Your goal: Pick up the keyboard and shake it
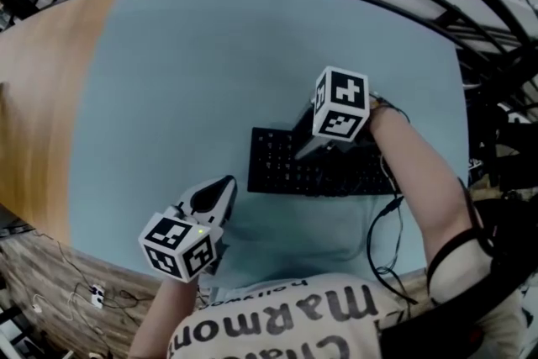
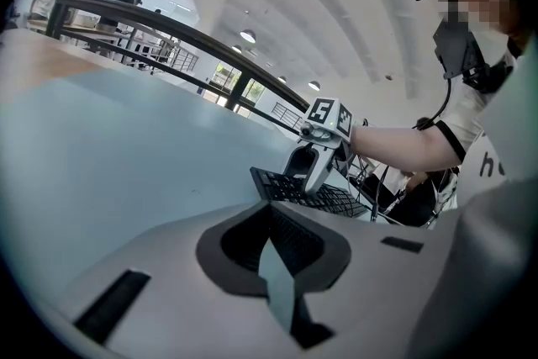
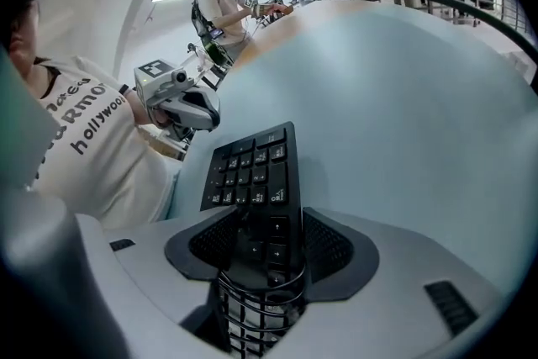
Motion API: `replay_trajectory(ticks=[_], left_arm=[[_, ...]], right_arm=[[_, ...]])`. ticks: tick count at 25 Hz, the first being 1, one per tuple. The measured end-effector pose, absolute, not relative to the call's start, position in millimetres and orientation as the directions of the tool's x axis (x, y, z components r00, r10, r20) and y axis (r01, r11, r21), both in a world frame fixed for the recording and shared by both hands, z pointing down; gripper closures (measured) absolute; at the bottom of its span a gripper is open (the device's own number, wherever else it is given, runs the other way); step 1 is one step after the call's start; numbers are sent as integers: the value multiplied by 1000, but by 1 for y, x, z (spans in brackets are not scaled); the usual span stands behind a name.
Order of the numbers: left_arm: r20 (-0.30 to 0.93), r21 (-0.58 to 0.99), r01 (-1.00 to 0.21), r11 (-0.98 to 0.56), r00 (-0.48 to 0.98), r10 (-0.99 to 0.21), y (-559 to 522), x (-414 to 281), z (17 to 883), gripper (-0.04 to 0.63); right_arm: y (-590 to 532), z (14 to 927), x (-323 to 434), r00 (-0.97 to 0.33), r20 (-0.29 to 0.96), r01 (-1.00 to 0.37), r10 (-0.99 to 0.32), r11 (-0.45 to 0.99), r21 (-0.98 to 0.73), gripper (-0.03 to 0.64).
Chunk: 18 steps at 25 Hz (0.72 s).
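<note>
Even, bright light is given by ceiling lamps (image 2: pixel 247 36), where slight glare is seen. Only faint, soft shadows are cast on the table (image 1: pixel 210 80). Straight lines are bent strongly by fisheye distortion, and corners are darkened. The keyboard (image 3: pixel 252 168) keys are rendered sharp; the nearest foreground is softened.

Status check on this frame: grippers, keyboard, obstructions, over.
Left gripper shut, empty, off the keyboard. Right gripper open, straddling it. Keyboard flat on table, not lifted. Loose cable by right arm.
</note>
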<state>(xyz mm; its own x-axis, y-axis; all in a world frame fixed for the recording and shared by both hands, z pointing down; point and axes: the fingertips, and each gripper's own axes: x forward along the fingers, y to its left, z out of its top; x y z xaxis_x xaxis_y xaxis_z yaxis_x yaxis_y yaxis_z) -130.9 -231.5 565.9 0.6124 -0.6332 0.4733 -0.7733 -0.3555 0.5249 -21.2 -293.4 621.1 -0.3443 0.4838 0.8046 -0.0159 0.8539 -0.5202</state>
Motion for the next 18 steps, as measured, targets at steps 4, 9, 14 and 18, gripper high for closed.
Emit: replay_trajectory(ticks=[4,9,14,18], left_arm=[[468,525,-772,-359,614,-635,-230,-129,563,593],[461,520,-780,-350,601,-653,-230,-134,555,592],[457,511,-785,-350,592,-663,-225,-132,547,592],[452,498,-790,-357,588,-671,-218,-128,541,592]], right_arm=[[-293,621,-22,-327,825,-7,461,872,-490,360],[-294,614,-22,-368,834,40,412,903,-428,368],[-293,602,-22,-365,866,73,342,938,-340,382],[-289,594,-22,-361,898,83,251,968,-237,380]])
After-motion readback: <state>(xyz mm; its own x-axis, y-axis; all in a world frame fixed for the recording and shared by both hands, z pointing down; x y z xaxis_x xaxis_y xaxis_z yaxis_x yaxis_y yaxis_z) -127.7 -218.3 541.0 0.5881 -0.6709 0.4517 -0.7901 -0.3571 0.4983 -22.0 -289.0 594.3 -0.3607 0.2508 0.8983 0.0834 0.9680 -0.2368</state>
